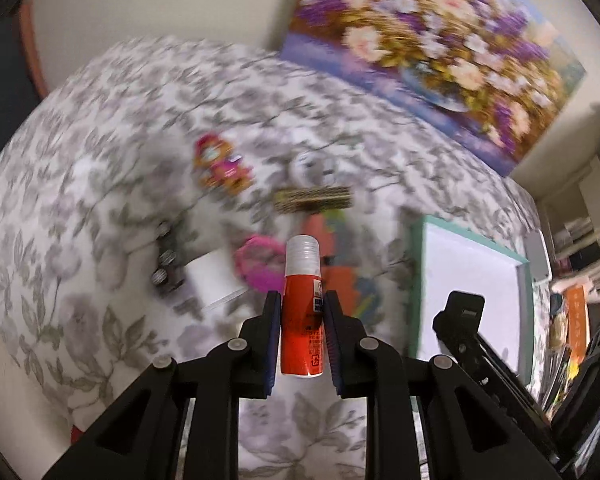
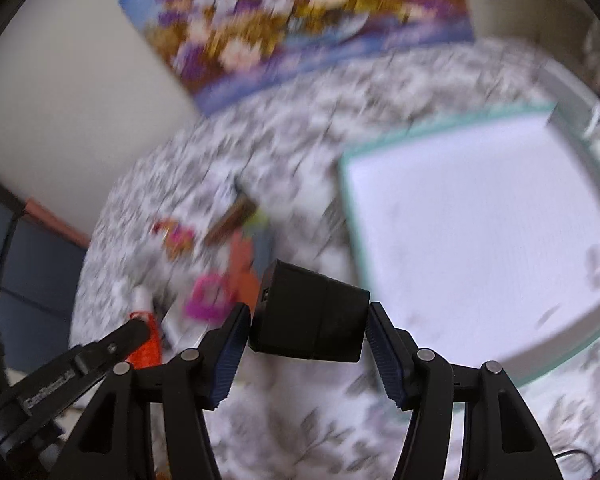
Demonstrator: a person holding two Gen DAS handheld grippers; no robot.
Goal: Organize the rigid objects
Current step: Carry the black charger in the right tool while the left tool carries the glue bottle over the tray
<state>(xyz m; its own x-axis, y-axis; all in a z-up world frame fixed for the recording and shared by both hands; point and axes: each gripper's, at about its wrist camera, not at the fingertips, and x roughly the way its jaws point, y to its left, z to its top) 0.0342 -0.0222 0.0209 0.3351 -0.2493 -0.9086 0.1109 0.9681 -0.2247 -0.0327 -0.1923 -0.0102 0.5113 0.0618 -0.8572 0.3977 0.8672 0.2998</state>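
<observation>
My left gripper (image 1: 302, 300) is shut on an orange glue tube with a clear ribbed cap (image 1: 302, 312), held above the floral tablecloth (image 1: 100, 200). My right gripper (image 2: 308, 316) is shut on a black box-shaped object (image 2: 308, 316), held above the cloth beside a white tray with a teal rim (image 2: 480, 224). The tray also shows in the left wrist view (image 1: 472, 280). The black object and the right gripper show in the left wrist view (image 1: 462, 312). The left gripper with the glue tube shows in the right wrist view (image 2: 144, 340).
Loose items lie on the cloth: a pink ring (image 1: 260, 264), a colourful toy (image 1: 220, 164), a gold-brown bar (image 1: 312, 198), a white round thing (image 1: 312, 164), a white block (image 1: 212, 276), small dark bottles (image 1: 166, 260), orange cards (image 1: 340, 272). A flower painting (image 1: 440, 44) leans on the wall.
</observation>
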